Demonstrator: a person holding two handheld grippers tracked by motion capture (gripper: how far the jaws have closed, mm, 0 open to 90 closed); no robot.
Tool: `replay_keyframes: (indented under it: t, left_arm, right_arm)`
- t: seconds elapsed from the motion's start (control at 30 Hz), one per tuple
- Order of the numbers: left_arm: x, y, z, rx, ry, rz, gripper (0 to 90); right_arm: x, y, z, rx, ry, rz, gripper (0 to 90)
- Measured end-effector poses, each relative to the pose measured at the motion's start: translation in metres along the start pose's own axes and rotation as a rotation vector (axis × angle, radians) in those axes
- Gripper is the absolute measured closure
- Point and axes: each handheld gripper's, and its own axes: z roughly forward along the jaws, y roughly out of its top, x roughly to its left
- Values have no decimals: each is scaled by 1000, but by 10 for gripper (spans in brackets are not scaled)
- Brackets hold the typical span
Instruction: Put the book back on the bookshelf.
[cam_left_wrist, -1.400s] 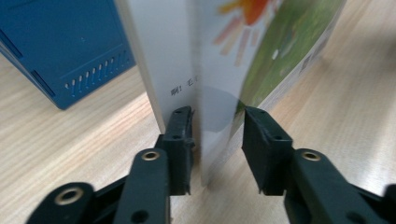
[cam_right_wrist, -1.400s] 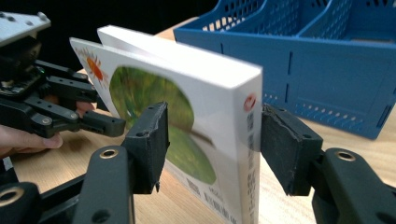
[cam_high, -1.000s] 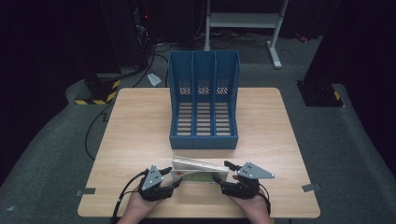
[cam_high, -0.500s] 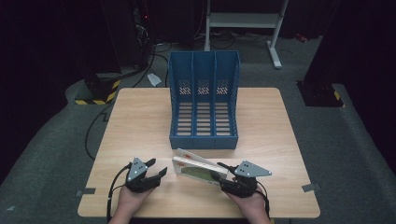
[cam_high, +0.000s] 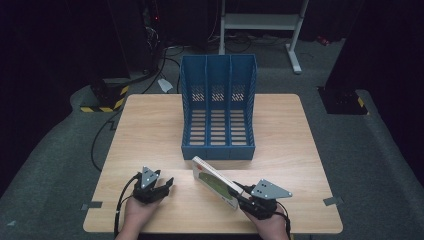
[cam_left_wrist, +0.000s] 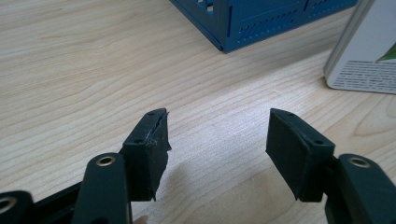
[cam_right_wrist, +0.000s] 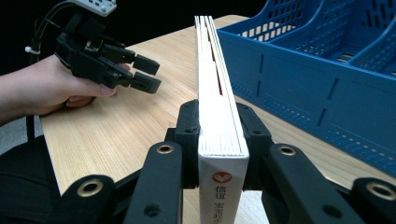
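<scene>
A thin white book (cam_high: 216, 182) with a green and red cover stands tilted on its edge on the wooden table (cam_high: 150, 130), just in front of the blue three-slot file rack (cam_high: 218, 107). My right gripper (cam_high: 240, 192) is shut on the book's near end; in the right gripper view the two jaws clamp the book (cam_right_wrist: 219, 126) from both sides. My left gripper (cam_high: 167, 182) rests open near the front left of the table, apart from the book, with nothing between its fingers (cam_left_wrist: 149, 140). The book's corner (cam_left_wrist: 362, 56) shows at the far right of the left gripper view.
The rack (cam_right_wrist: 317, 79) lies on its back with its slots facing up, close to the right of the book. Bare table spreads left of the rack. Beyond the table are cables, a yellow-black striped base (cam_high: 105, 102) and a white stand (cam_high: 260, 22).
The left gripper let go of the book and drew away to the left, open. The right gripper has turned the book from lying flat to standing on its edge.
</scene>
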Motion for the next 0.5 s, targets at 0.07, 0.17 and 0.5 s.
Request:
replay_keyframes:
  t: [0.07,0.17,0.5]
  left_arm:
    - [2,0,0,12,-12,-4,390]
    - [2,0,1,17,-21,-13,390]
    - [3,1,2,24,-39,-10,390]
  right_arm:
    - [-2,-1,-3,-2,-8,9,742]
    - [-5,-2,-8,-2,-24,24,742]
    - [-17,-5,-31,-17,-121,22,741]
